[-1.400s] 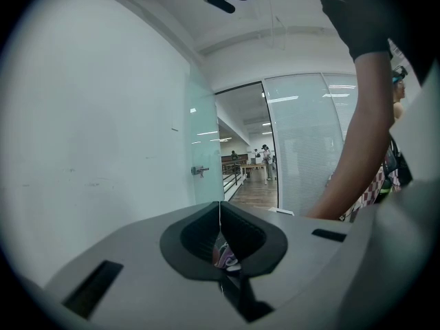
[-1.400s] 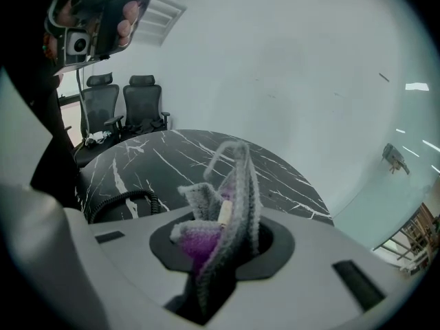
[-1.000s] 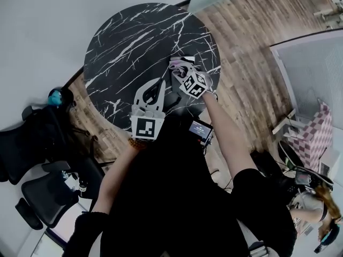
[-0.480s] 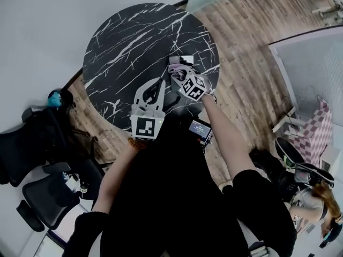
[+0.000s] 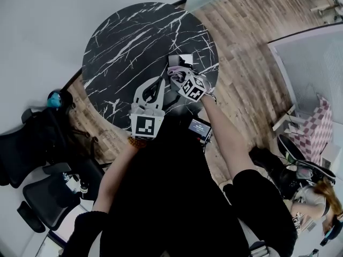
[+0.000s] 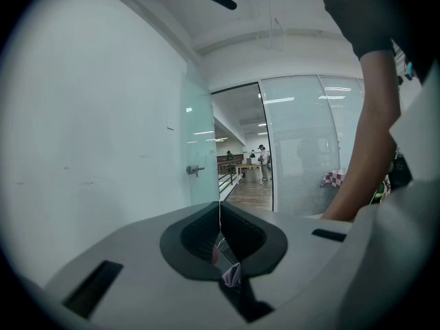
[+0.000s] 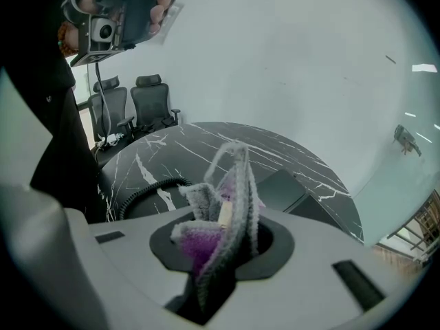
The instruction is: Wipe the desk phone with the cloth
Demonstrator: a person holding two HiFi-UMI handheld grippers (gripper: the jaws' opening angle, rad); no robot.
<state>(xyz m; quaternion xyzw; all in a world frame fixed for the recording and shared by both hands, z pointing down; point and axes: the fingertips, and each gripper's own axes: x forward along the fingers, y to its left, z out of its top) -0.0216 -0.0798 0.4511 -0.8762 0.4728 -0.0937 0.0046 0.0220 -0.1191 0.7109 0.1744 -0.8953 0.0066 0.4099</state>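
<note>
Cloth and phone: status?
Left tongs shut, clear of the phone. Right tongs shut on cloth, over the phone; contact can't be told. Cord lies beside it on the table, not blocking.

A round table stands ahead of the person. Both tools are over its near right part. The left tool is nearer the person, and the right tool is just to its right, with a cloth between its jaws. The desk phone lies on the table just beyond the cloth, its coiled cord to the left. Office chairs stand off the table's left side.
</note>
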